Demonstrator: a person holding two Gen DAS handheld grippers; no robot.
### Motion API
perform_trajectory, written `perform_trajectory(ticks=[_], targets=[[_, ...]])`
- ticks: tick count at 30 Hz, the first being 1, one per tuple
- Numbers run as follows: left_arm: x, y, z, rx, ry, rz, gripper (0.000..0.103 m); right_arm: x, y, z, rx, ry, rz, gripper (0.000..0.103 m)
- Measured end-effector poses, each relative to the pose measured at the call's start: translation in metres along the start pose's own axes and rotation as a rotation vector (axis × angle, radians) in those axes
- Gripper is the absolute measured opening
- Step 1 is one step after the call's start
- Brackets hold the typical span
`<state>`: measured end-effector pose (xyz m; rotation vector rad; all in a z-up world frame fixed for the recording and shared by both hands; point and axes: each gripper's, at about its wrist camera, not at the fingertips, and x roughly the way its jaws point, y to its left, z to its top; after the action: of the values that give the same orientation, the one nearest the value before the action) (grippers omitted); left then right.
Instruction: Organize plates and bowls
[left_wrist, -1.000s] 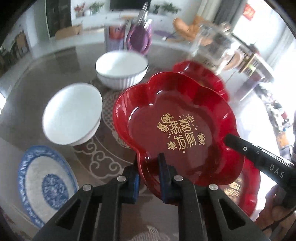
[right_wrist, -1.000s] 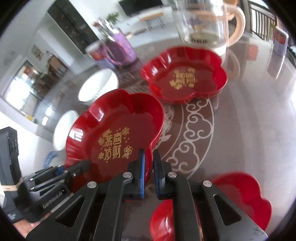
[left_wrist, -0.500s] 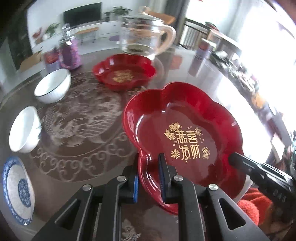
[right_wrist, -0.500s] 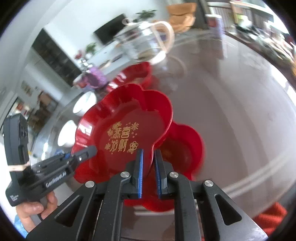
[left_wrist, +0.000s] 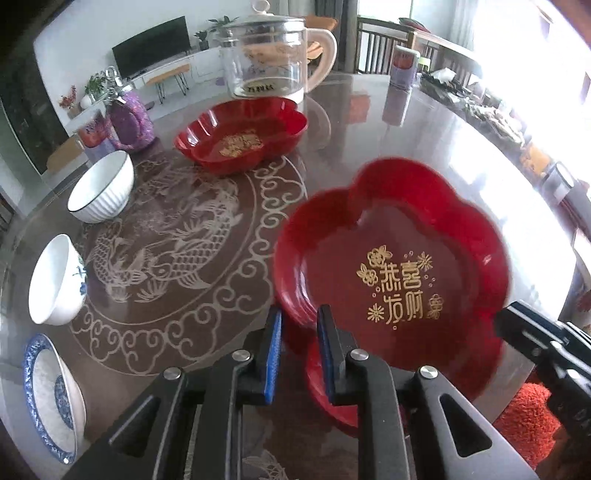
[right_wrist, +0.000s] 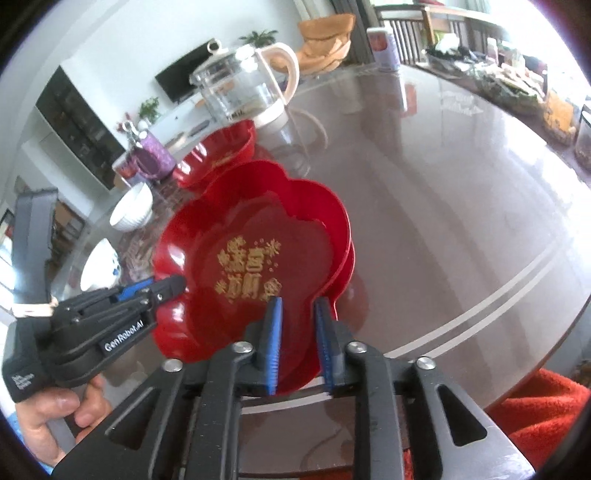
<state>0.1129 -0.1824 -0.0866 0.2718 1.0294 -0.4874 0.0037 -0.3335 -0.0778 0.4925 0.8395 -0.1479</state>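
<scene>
Right wrist: red plate (right_wrist: 258, 266) nested on another, straight ahead of right claw (right_wrist: 297, 343), jaws parted around near rim, gripping nothing. Left claw (left_wrist: 299, 350) likewise parted, rim between.

Probably home: television (left_wrist: 151, 46), kettle (left_wrist: 271, 62).

The glossy brown table (left_wrist: 406, 122) carries red plates (left_wrist: 391, 273), white bowls (left_wrist: 99, 188), a blue-rimmed plate (left_wrist: 48, 391) and a glass kettle (left_wrist: 269, 70).
</scene>
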Motion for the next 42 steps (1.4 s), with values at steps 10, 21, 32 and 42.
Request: perform_trajectory(ticks=[10, 21, 32, 42], targets=[[-0.053, 0.052, -0.007, -0.18, -0.163, -0.024, 0.069, -0.039, -0.002, -0.002, 0.012, -0.219, -0.071, 0.05], [-0.067, 0.062, -0.049, -0.208, -0.253, 0.031, 0.08, -0.046, 0.034, -0.024, -0.095, -0.304, -0.105, 0.064], [-0.057, 0.07, -0.056, -0.245, -0.208, 0.04, 0.08, -0.049, 0.02, -0.026, -0.044, -0.319, -0.118, 0.067], [-0.053, 0.074, -0.059, -0.265, -0.189, 0.047, 0.08, -0.051, 0.029, -0.029, -0.086, -0.329, -0.118, 0.067]])
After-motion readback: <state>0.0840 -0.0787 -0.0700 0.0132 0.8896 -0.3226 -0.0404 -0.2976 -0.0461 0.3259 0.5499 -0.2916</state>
